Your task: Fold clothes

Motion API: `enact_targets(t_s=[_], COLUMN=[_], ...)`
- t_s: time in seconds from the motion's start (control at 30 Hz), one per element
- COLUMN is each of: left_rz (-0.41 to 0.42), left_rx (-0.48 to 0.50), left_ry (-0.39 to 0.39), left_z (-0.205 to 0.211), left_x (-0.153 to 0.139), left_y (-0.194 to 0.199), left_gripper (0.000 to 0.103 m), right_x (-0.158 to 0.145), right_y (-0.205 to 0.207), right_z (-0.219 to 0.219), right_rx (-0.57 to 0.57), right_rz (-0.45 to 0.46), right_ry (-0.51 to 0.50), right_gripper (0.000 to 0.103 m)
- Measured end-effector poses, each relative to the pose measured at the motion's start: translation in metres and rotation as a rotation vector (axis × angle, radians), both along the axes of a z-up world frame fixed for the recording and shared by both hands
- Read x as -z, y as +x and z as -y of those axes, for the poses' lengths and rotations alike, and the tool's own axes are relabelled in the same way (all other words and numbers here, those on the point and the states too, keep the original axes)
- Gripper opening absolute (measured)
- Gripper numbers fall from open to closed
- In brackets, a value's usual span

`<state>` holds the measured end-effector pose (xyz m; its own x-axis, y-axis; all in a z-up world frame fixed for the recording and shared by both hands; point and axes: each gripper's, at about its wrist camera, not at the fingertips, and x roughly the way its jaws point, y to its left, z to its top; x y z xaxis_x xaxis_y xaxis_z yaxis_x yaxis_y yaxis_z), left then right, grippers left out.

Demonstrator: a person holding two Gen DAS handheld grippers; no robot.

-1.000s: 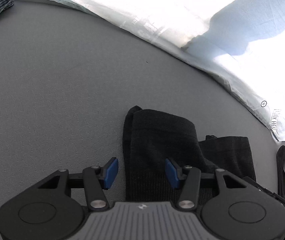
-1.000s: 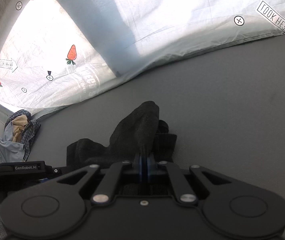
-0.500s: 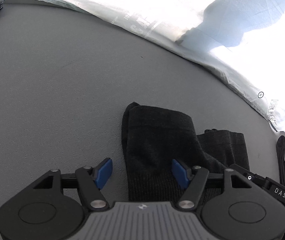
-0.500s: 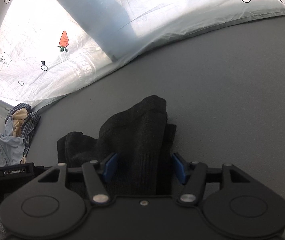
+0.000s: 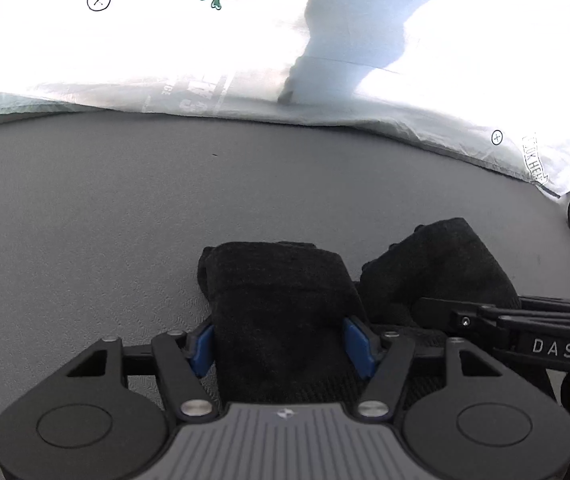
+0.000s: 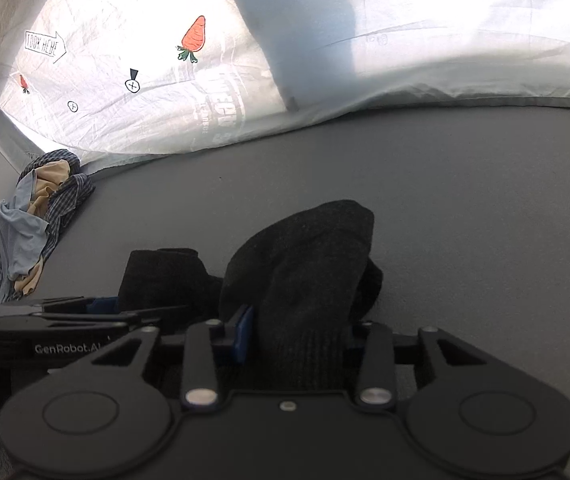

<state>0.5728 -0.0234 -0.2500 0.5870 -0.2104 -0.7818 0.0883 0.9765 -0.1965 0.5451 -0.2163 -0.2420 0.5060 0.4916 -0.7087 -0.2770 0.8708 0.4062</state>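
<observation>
At the far left of the right wrist view, a heap of unfolded clothes [image 6: 33, 220], checked and pale blue cloth among it, lies at the edge of the grey table [image 6: 465, 208], below the sunlit white sheet [image 6: 425, 20] printed with carrots and arrows. That pile looks untouched, so most of the folding seems left to do.

Lower centre in both views lies the dark sock [image 5: 281, 300], a black knitted piece partly doubled on itself, with one end flat and the other end bunched up. In the left wrist view the left gripper [image 5: 281, 346] has its blue pads on either side of the flat end; its jaws have just been closing, and both pads now touch the knit, so it holds the sock at a middling width.

Further right, the raised end of the sock [image 6: 305, 264] humps up between the fingers of the right gripper [image 6: 297, 332]. Those jaws have also just been closing and stand narrow; the left pad presses the fabric, the other is hidden behind it, so a pinch seems likely.

The sock itself appears mid-fold, not yet flat or neat.
</observation>
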Motion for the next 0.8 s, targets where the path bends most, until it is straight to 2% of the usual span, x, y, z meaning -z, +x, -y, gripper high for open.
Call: enact_targets(t_s=[0.03, 0.07, 0.1, 0.17, 0.27, 0.37, 0.5, 0.63, 0.8], left_rz=[-0.012, -0.034, -0.049, -0.011, 0.096, 0.209, 0.349, 0.453, 0.541], left_rx=[-0.009, -0.024, -0.036, -0.033, 0.021, 0.063, 0.159, 0.277, 0.376], left_ry=[-0.030, -0.076, -0.104, -0.090, -0.091, -0.145, -0.200, -0.212, -0.258], left_z=[-0.001, -0.003, -0.003, 0.006, 0.023, 0.032, 0.049, 0.088, 0.153], left_x=[-0.003, -0.006, -0.011, -0.029, -0.071, -0.117, -0.174, -0.222, -0.264], left_y=[-0.001, -0.001, -0.003, -0.016, -0.050, -0.085, -0.115, -0.137, -0.157], left_gripper=[0.035, 0.024, 0.018, 0.018, 0.017, 0.017, 0.016, 0.016, 0.016], right_x=[-0.003, -0.008, -0.014, -0.034, -0.078, -0.123, -0.180, -0.232, -0.270], right_y=[-0.001, -0.005, -0.009, -0.025, -0.064, -0.107, -0.157, -0.191, -0.222], right_z=[-0.003, -0.004, -0.005, -0.007, 0.004, 0.016, 0.037, 0.074, 0.148], right_rx=[0.006, 0.019, 0.030, 0.034, 0.055, 0.081, 0.195, 0.330, 0.423], right_rz=[-0.001, 0.003, 0.011, 0.058, 0.169, 0.296, 0.423, 0.524, 0.628], right_ry=[-0.003, -0.003, -0.006, -0.027, -0.031, -0.068, -0.078, -0.060, -0.100], right_gripper=[0.023, 0.021, 0.020, 0.019, 0.018, 0.017, 0.017, 0.017, 0.017])
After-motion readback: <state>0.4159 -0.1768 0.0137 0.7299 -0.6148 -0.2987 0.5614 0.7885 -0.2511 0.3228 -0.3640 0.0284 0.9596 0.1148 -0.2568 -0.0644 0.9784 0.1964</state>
